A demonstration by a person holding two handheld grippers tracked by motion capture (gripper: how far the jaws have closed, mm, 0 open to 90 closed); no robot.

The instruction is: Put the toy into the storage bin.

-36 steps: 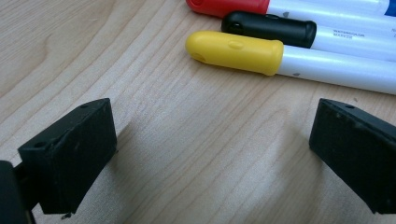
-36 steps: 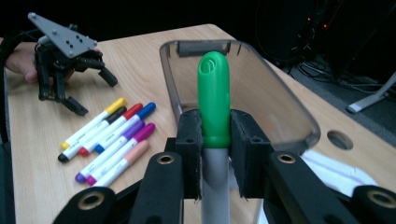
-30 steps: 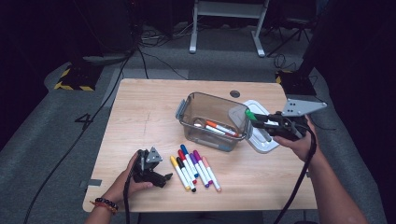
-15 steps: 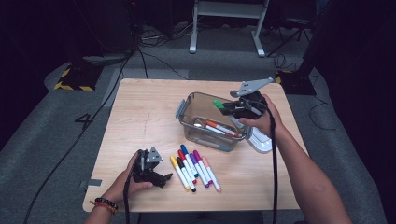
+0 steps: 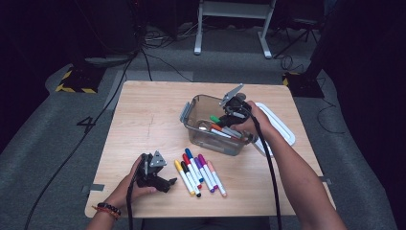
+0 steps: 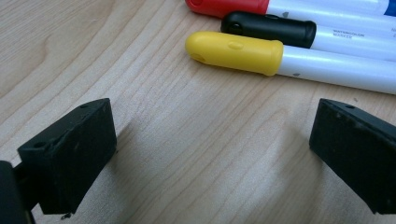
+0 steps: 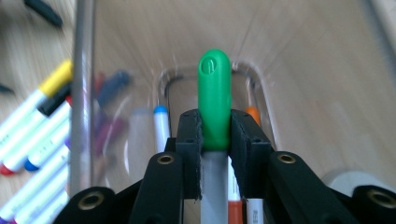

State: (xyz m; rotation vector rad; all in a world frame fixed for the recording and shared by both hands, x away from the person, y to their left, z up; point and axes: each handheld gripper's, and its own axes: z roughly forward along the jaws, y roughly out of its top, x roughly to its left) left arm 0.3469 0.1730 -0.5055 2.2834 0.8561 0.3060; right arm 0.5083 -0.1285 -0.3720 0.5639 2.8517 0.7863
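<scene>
Right gripper (image 5: 229, 111), over the clear plastic box (image 5: 201, 103), clamps a green-capped marker (image 7: 215, 100) above its inner space. Left gripper (image 6: 210, 154), jaws wide, rests on bare wooden table (image 5: 143, 120) beside the yellow-capped marker (image 6: 236, 51).

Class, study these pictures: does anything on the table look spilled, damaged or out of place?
Nothing stands out. The markers lie in a neat row, the clear box sits upright, and the right gripper holds a green marker over it.

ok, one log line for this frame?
right gripper: shut on green marker, over clear container | left gripper: open, on table beside yellow marker
</scene>
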